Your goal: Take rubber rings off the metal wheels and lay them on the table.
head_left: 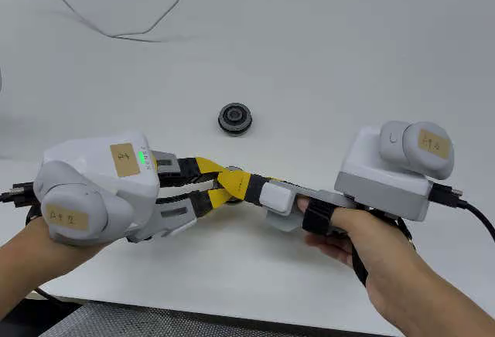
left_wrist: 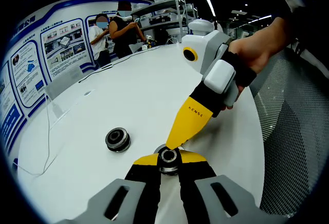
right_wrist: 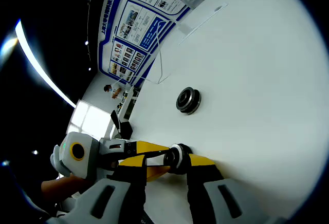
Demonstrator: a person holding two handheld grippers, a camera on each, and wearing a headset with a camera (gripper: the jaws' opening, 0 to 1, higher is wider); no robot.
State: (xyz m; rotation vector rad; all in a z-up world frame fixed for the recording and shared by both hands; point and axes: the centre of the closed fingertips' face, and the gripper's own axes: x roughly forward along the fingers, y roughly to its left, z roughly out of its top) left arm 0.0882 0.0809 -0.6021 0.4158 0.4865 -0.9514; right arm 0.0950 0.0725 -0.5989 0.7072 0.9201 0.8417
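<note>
Your left gripper (left_wrist: 167, 159) and right gripper (right_wrist: 172, 164) both clamp the same metal wheel (head_left: 232, 186) on the table (head_left: 332, 66), with a second wheel (head_left: 235, 117) lying well apart.

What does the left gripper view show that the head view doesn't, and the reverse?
Left gripper view: two people beside wall posters, beyond the table. Head view: a cable on the table and the left hand. Both: the right gripper, the wheel between the jaws, and a second wheel lying apart.
</note>
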